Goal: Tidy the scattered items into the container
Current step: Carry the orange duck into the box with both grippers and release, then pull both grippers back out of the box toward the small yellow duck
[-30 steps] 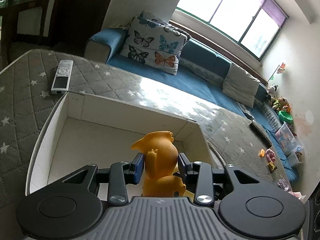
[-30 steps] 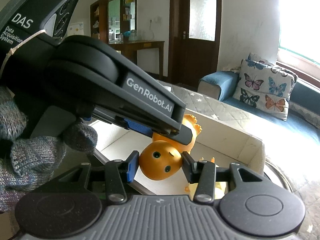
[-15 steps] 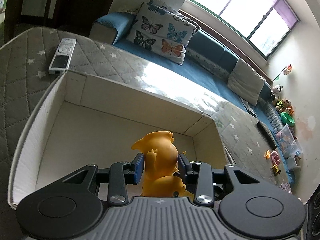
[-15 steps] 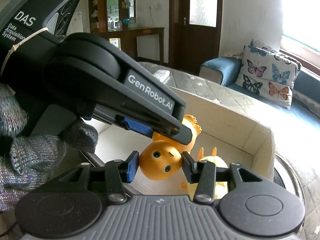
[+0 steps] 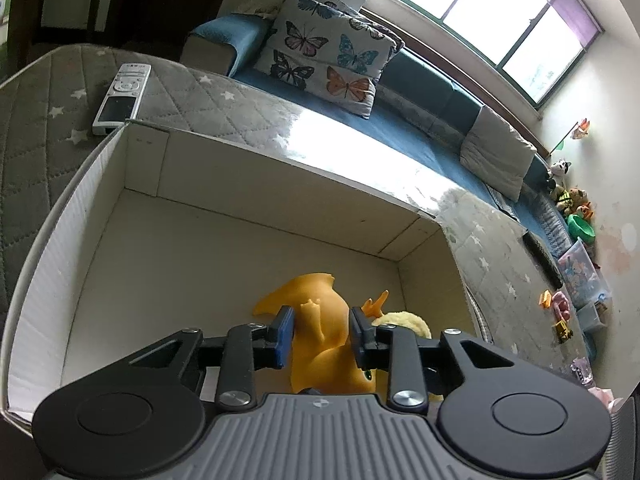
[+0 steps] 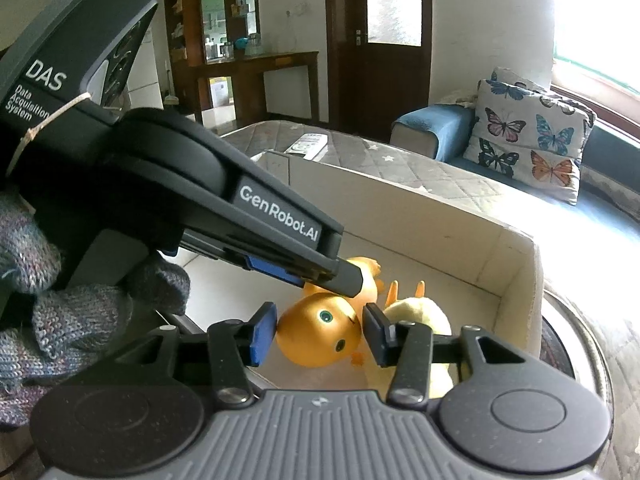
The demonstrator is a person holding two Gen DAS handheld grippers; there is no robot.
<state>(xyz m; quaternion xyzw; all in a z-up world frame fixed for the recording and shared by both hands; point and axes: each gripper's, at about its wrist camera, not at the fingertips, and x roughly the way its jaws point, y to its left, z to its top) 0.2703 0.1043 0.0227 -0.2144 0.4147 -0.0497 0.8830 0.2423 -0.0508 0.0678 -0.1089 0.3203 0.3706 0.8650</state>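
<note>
Inside the white cardboard box (image 5: 240,168), near its right-hand wall, an orange toy figure (image 5: 320,304) is being held by both grippers at once. In the left wrist view, the toy's body is being pinched between the fingers (image 5: 285,332) of the left gripper (image 5: 321,332). Those fingers have just been closing, with the toy between them, and both pads are now being pressed against its sides. In the right wrist view, the toy's round head (image 6: 320,332) is being clamped by the fingers (image 6: 262,334) of the right gripper (image 6: 320,336), one pad on each side. There the left gripper is being seen coming in from ten o'clock, and it is being carried by a hand in a knitted glove (image 6: 60,320).

A yellow plush toy (image 6: 416,312) is being seen lying in the box, touching the orange toy at its three o'clock. The box is being carried by a desk under a grey quilted cover with white stars (image 5: 32,120). A white remote control (image 5: 122,98) is being seen lying on that cover, just beyond the box corner at ten o'clock. A butterfly cushion (image 5: 324,52) is being propped on the blue sofa behind.
</note>
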